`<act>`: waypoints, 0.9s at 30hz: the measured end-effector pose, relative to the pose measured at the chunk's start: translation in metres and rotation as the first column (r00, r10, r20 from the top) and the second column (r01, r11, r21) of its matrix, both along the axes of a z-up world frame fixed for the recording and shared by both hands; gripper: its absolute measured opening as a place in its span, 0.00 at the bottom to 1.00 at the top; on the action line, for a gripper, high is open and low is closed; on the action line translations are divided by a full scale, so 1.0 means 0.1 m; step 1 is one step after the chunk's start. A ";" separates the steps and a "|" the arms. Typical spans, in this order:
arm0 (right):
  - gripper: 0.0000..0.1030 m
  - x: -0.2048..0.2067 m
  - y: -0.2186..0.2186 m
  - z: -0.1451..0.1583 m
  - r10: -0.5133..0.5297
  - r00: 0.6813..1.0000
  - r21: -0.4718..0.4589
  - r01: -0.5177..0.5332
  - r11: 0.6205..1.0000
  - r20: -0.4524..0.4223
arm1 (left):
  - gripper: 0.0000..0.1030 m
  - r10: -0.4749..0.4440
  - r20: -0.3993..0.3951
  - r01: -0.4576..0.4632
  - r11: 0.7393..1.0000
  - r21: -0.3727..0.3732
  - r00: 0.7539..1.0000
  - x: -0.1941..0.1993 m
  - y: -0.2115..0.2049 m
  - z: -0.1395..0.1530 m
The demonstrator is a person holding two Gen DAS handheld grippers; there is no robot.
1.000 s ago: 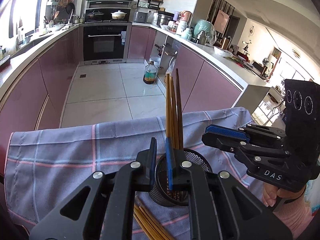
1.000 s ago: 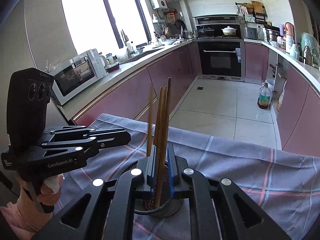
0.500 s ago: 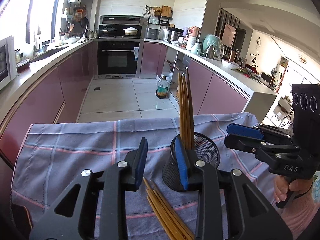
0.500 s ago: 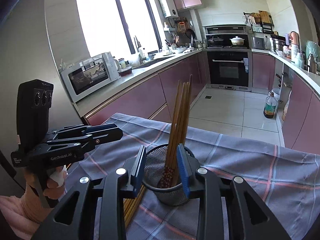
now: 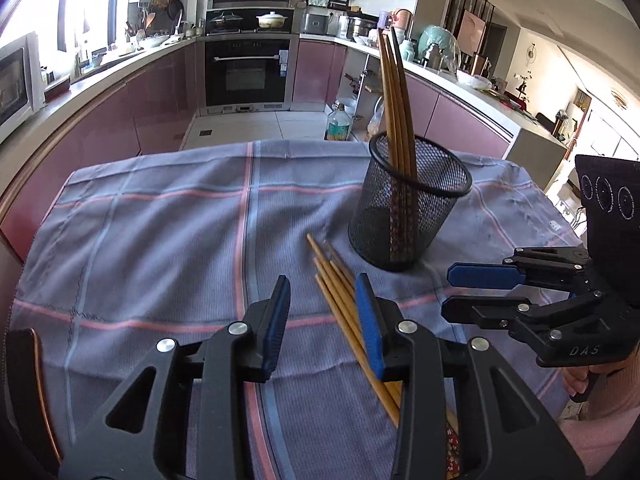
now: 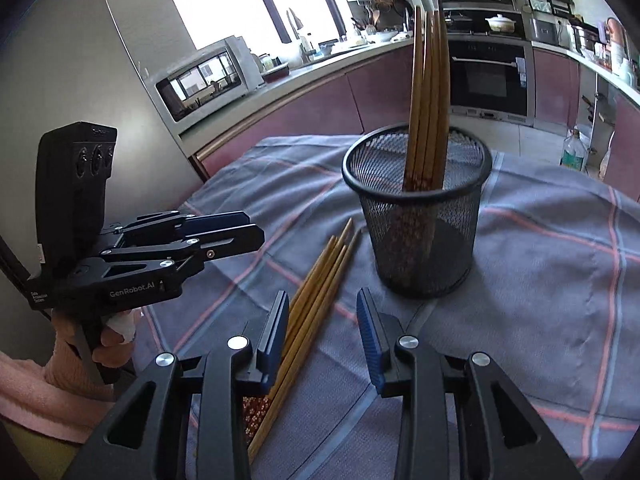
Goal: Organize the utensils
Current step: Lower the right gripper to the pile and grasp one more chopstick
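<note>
Both grippers are empty with their fingers spread. To do the next pick well, lower the left gripper [image 5: 322, 320] over the loose bundle of brown wooden chopsticks [image 5: 344, 300] lying flat on the blue-grey checked cloth [image 5: 160, 248] that covers the worktop. Straddle one or two sticks near mid-length, keep the fingers square to the shafts, and close only once both blue pads flank them; a grip near the tip would likely let them pivot. The bundle lies just in front of and partly beneath the right-hand pad of the left gripper, running diagonally toward the black wire-mesh cylindrical holder [image 5: 412, 208]. That holder stands upright just beyond the bundle's tips and already contains several chopsticks leaning against its rim. The right gripper [image 6: 322, 328] hovers above the same bundle, its left-hand pad over the shafts.
</note>
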State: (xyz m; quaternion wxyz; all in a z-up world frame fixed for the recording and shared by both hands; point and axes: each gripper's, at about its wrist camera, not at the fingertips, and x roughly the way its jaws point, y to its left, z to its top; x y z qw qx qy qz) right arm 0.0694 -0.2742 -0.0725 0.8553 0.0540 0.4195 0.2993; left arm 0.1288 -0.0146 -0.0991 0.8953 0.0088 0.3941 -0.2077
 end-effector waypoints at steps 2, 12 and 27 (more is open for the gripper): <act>0.32 0.00 0.05 -0.07 -0.002 1.000 -0.017 0.002 1.000 -0.014 | 0.33 -0.001 -0.025 0.001 1.000 -0.005 1.000 -0.05 0.02 -0.10; 0.32 -0.07 0.24 -0.29 -0.002 0.999 -0.075 -0.002 0.997 -0.052 | 0.33 -0.042 -0.100 0.043 0.999 0.003 0.994 -0.21 -0.08 -0.38; 0.30 -0.08 0.32 -0.36 -0.029 0.999 -0.152 0.024 0.988 -0.032 | 0.33 -0.083 -0.126 0.087 0.996 0.032 0.989 -0.20 -0.20 -0.50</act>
